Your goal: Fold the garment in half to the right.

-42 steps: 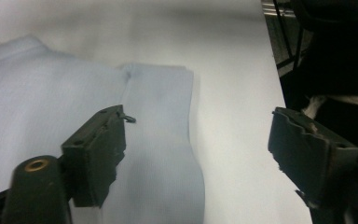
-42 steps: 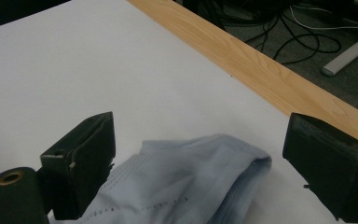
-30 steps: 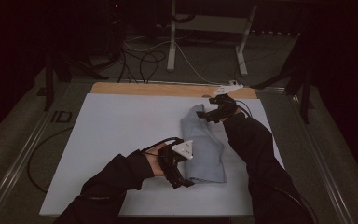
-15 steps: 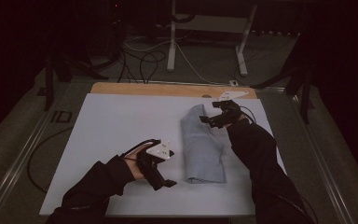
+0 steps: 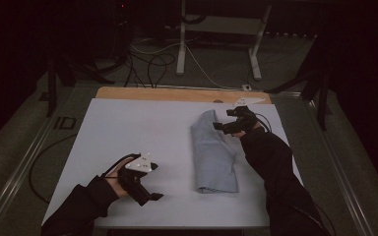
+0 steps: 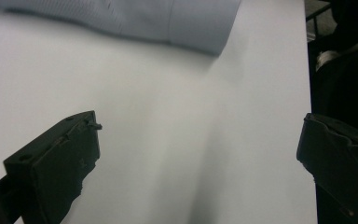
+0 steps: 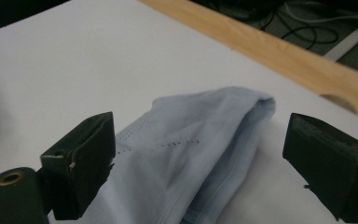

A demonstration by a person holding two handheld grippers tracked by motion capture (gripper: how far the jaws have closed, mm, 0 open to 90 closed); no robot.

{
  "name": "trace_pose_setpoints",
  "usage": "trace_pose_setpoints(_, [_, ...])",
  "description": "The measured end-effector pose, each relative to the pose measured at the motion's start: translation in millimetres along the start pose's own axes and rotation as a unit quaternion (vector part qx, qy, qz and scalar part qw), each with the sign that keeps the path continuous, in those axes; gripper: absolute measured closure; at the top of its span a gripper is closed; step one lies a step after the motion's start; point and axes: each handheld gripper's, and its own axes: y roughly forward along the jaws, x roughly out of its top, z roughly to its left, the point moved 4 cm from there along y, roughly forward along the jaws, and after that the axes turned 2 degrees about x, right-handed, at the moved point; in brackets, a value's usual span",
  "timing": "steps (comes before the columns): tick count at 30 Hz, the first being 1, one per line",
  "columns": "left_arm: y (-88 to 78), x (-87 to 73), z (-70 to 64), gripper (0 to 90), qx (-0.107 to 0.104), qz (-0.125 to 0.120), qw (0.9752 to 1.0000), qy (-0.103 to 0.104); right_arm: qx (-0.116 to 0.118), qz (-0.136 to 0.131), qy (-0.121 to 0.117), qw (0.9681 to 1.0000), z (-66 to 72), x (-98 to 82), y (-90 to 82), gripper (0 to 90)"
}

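A light blue folded cloth (image 5: 214, 150) lies lengthwise on the white table sheet (image 5: 142, 128), right of centre. My right gripper (image 5: 225, 125) hovers at the cloth's far end, open, the cloth's rounded end (image 7: 205, 140) lying between and beyond its jaws. My left gripper (image 5: 150, 184) is open over bare sheet near the front, well left of the cloth. In the left gripper view the cloth's near edge (image 6: 168, 23) lies far ahead of the wide-spread jaws, which hold nothing.
A wooden strip (image 5: 177, 93) runs along the table's far edge, also seen as a wooden strip (image 7: 279, 51) past the cloth. Cables (image 5: 147, 59) and a white stand (image 5: 182, 39) are on the floor behind. Dark sleeves (image 5: 275, 172) reach in from the front.
My left gripper has let go of the cloth's near part and pulled away to the left and toward the front. The right gripper has stayed at the far end.
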Motion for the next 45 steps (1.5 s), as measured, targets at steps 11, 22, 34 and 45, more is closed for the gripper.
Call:
trace_pose_setpoints(11, [-26.9, -45.0, -3.1, 0.5, 0.051, -0.021, 0.9970, -0.054, -0.029, 0.043, 0.032, 0.9982, -14.8, -15.6, 35.7, 14.6])
trace_pose_setpoints(22, [-36.7, -62.6, -6.2, 0.5, 0.073, -0.043, 0.9934, -0.078, -0.034, 0.079, 0.071, 0.9937, -28.6, -32.3, 59.4, 26.3])
trace_pose_setpoints(34, [-39.1, -66.9, -1.6, 0.5, 0.081, -0.056, 0.9907, -0.094, -0.017, 0.108, 0.035, 0.9934, -11.9, -31.9, 61.9, 76.2])
trace_pose_setpoints(45, [-38.6, -66.0, -2.3, 0.5, 0.079, -0.059, 0.9911, -0.089, -0.011, 0.098, 0.010, 0.9951, -8.4, -15.2, 62.2, 86.3])
